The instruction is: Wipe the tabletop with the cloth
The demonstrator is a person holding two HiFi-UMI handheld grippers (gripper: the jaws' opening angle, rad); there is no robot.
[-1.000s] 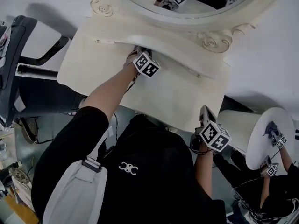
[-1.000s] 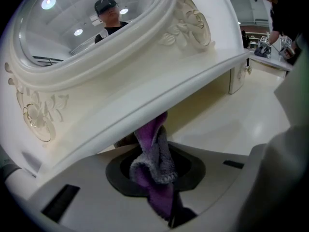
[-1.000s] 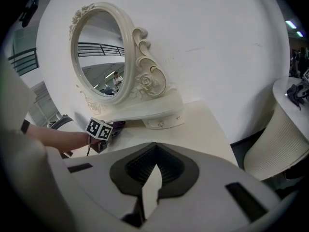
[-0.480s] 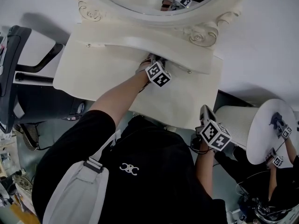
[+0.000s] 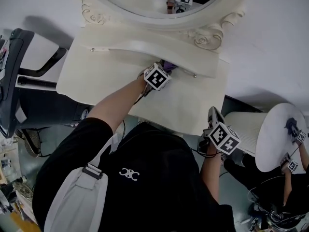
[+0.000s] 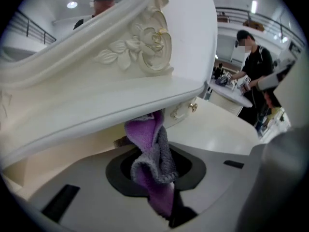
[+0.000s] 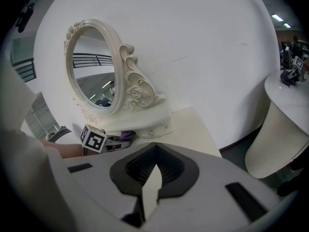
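The left gripper (image 5: 163,70) was shifted leftward along the counter's (image 5: 193,105) back edge, cloth (image 6: 152,144) pinched between fingers (image 6: 191,170); it may be snagged under the shelf (image 5: 145,47)

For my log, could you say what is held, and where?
The left gripper pinches the purple cloth at a bunched fold; the right gripper holds nothing.

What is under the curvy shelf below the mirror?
The purple cloth, pinched by the left gripper, pokes under the shelf above the tabletop. The shelf covers its far end and whatever lies further back.
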